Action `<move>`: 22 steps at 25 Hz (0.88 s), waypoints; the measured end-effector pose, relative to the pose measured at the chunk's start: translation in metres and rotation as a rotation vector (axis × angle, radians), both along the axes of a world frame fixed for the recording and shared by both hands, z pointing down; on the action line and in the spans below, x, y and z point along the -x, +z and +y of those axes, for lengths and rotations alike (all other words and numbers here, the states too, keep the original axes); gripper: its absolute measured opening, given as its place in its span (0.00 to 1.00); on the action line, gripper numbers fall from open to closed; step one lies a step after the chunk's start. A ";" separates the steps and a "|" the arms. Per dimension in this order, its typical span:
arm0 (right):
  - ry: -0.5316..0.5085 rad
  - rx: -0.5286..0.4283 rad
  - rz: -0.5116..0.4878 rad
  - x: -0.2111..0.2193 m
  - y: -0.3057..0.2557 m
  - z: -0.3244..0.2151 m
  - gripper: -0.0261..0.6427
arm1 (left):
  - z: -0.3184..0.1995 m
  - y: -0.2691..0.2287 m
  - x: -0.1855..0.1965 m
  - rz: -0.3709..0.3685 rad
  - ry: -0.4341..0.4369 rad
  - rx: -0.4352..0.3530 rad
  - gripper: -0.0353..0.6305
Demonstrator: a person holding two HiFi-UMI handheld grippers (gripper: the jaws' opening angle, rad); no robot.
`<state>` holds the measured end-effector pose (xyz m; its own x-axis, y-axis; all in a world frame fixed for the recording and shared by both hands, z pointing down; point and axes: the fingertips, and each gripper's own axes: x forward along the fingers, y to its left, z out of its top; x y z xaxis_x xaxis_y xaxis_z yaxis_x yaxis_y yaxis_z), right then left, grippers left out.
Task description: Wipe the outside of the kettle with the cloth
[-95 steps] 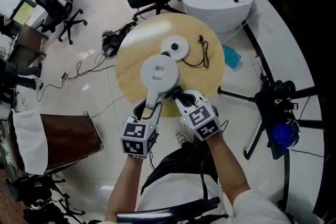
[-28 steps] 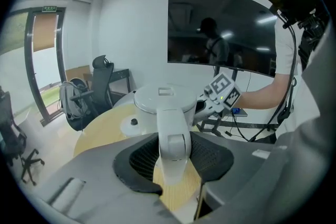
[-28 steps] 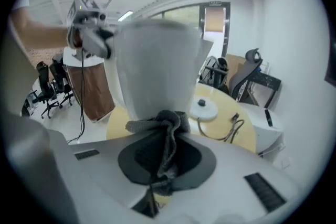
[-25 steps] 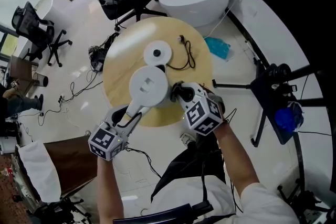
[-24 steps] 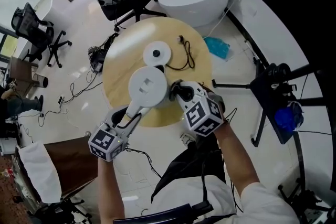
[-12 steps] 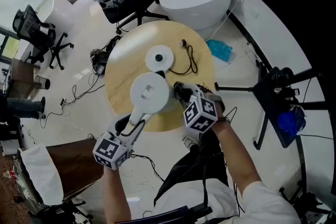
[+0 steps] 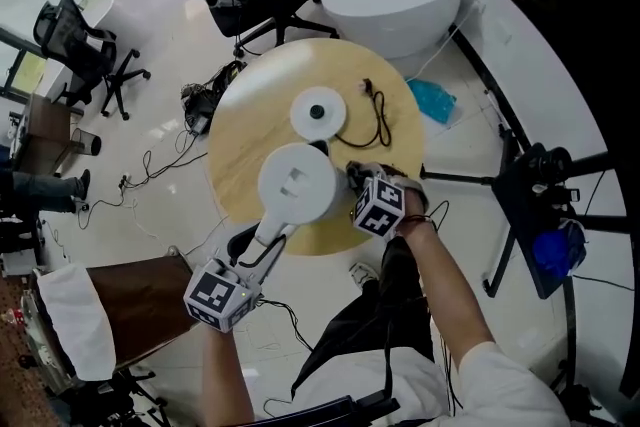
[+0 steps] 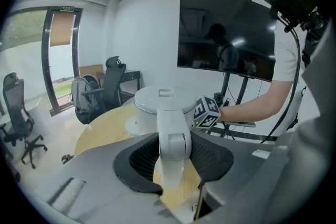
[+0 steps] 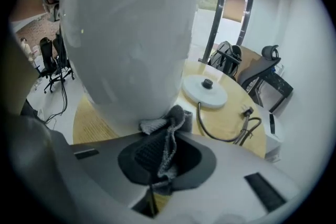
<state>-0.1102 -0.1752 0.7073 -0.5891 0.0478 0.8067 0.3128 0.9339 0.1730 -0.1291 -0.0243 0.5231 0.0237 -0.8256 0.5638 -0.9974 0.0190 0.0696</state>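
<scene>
While the left claw (image 7: 272,237) is clenched on the white handle (image 8: 173,140) of the kettle (image 7: 297,183), the kettle sits over the near part of the round wooden surface (image 7: 240,140). Its flat lid faces up in the head view, and whether its bottom rests on the wood cannot be told. The right claw (image 7: 353,179) is at the kettle's right side, clamped on a grey knitted cloth (image 9: 167,131). The cloth's upper end bunches against the lower wall of the kettle, which fills the upper left of the right gripper view. Just beyond the kettle lies its round white power base (image 7: 318,111), with a black cord (image 7: 383,122) looping to the right of it and ending in a plug. Each claw's cube bears black-and-white square marker patterns, and no brand shows on the kettle's plain white body. A small green sign (image 8: 66,7) over the far doorway is too small to read.
</scene>
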 end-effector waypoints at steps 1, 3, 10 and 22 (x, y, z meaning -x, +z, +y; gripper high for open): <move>0.014 0.016 -0.037 0.002 -0.012 -0.002 0.08 | 0.000 0.000 -0.001 -0.002 -0.005 -0.002 0.30; 0.036 0.046 -0.132 0.008 -0.048 -0.005 0.08 | 0.000 0.001 0.000 -0.004 -0.015 -0.001 0.30; -0.012 0.073 -0.361 0.018 -0.166 -0.007 0.08 | -0.003 0.005 -0.005 -0.029 -0.148 0.000 0.30; 0.137 0.362 -0.485 -0.008 -0.229 -0.014 0.08 | -0.020 0.011 -0.027 0.026 -0.511 -0.024 0.30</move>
<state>-0.1019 -0.1888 0.4787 -0.9045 0.1664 0.3927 0.1512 0.9860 -0.0696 -0.1018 -0.0442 0.5344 -0.3728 -0.7482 0.5488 -0.8590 0.5020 0.1007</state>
